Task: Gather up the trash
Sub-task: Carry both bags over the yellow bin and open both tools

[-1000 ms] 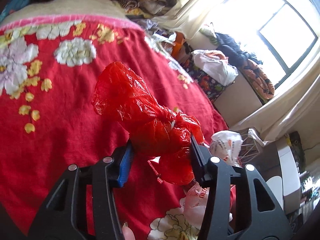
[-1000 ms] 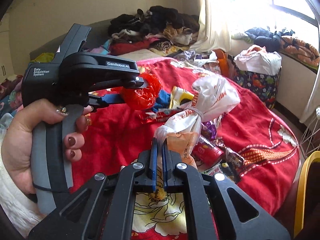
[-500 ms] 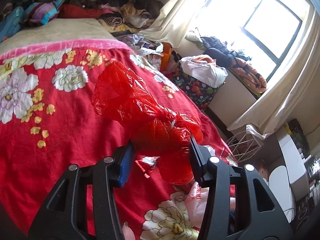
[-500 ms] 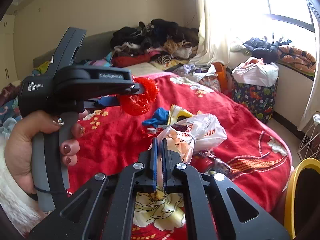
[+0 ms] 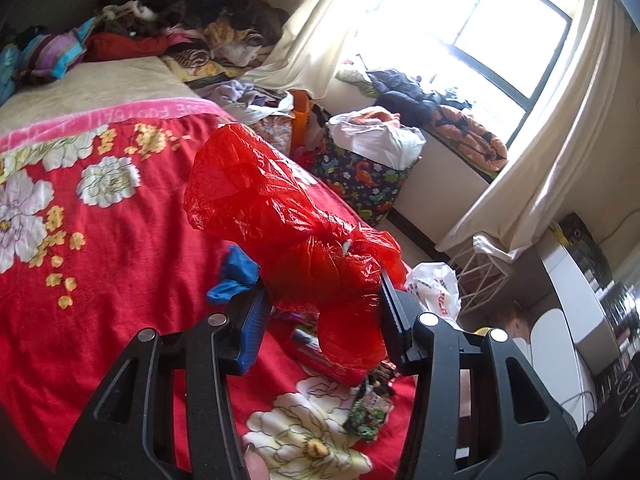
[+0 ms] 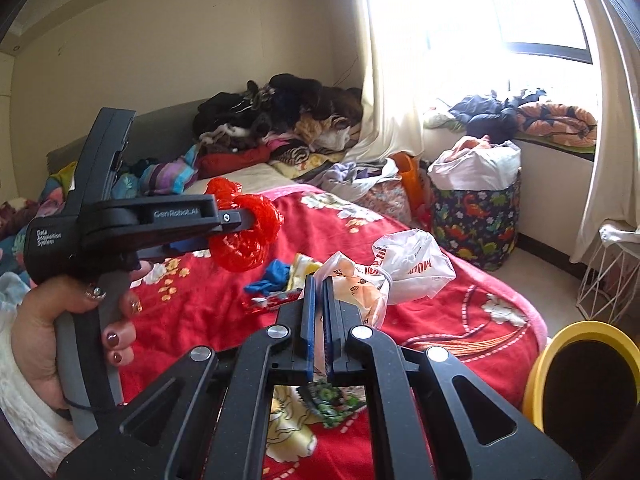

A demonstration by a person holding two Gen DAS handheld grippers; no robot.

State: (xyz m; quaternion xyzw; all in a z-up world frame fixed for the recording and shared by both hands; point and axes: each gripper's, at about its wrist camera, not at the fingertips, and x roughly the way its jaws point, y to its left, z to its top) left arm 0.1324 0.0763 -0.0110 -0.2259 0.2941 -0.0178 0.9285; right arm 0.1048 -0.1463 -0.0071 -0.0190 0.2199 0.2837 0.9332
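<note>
My left gripper [image 5: 320,300] is shut on a crumpled red plastic bag [image 5: 280,232] and holds it in the air above the red flowered bedspread [image 5: 100,240]. The same bag [image 6: 244,236] and left gripper [image 6: 236,228] show in the right wrist view. My right gripper [image 6: 317,280] is shut on the neck of a white printed plastic bag [image 6: 404,268], lifted above the bed. Loose trash lies on the bedspread: a blue scrap [image 6: 272,276], a yellow wrapper [image 6: 304,264] and a green wrapper [image 5: 370,412].
A yellow bin [image 6: 576,376] stands at the bed's foot, low right. A patterned laundry basket [image 6: 476,216] and a white wire stand [image 6: 608,276] sit by the window wall. Piled clothes [image 6: 280,120] cover the head of the bed.
Both grippers have risen and tilted up, carrying their bags higher above the bed. The white bag now hangs clear of the trash pile, and the yellow bin shows more.
</note>
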